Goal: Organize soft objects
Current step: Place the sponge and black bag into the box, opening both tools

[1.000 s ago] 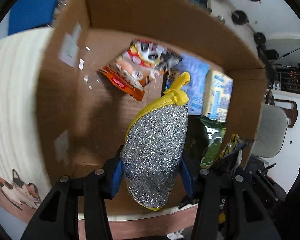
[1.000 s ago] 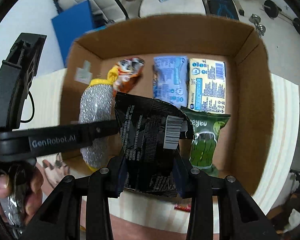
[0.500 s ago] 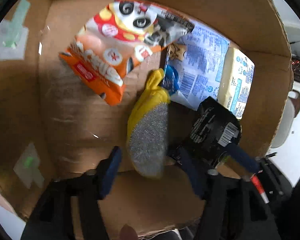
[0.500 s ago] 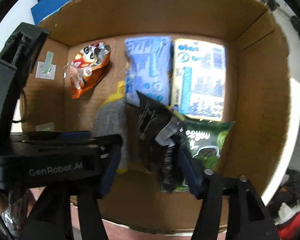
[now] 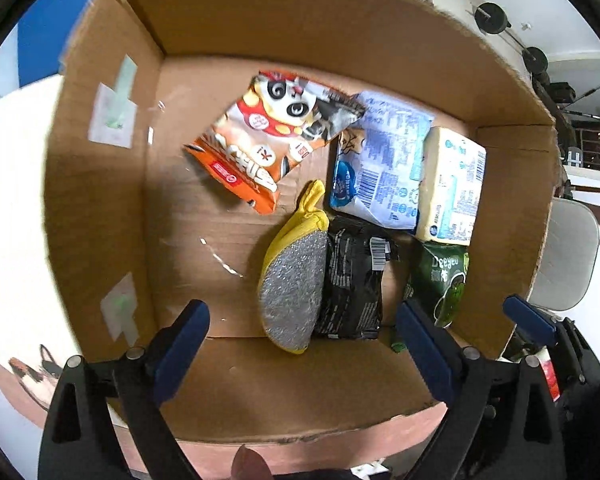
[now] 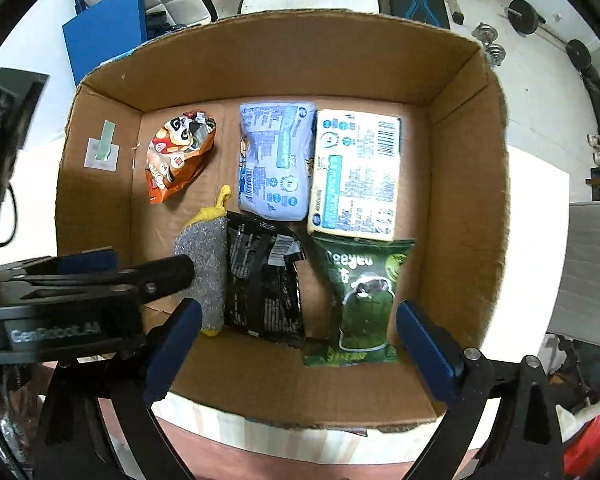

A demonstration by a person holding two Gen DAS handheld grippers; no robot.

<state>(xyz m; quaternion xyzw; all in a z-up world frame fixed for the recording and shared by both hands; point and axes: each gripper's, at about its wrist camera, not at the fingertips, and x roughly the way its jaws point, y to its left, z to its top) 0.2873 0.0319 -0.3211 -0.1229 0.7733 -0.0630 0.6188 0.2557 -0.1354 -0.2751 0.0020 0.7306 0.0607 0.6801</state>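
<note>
**Two wrist cameras look down into one open box**

The left wrist camera peers steeply down past its spread blue-padded fingers (image 5: 180, 344) into the cardboard box (image 5: 100, 208), close above its near wall. The right wrist camera faces straight down from slightly farther off, its fingers (image 6: 424, 344) framing the same box (image 6: 464, 216). Both views share the box floor beyond the jaws; the left gripper (image 6: 100, 280) crosses the right view's left side.

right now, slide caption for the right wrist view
Six soft items lie in the brown cardboard box beneath the opening, empty right gripper.
</note>
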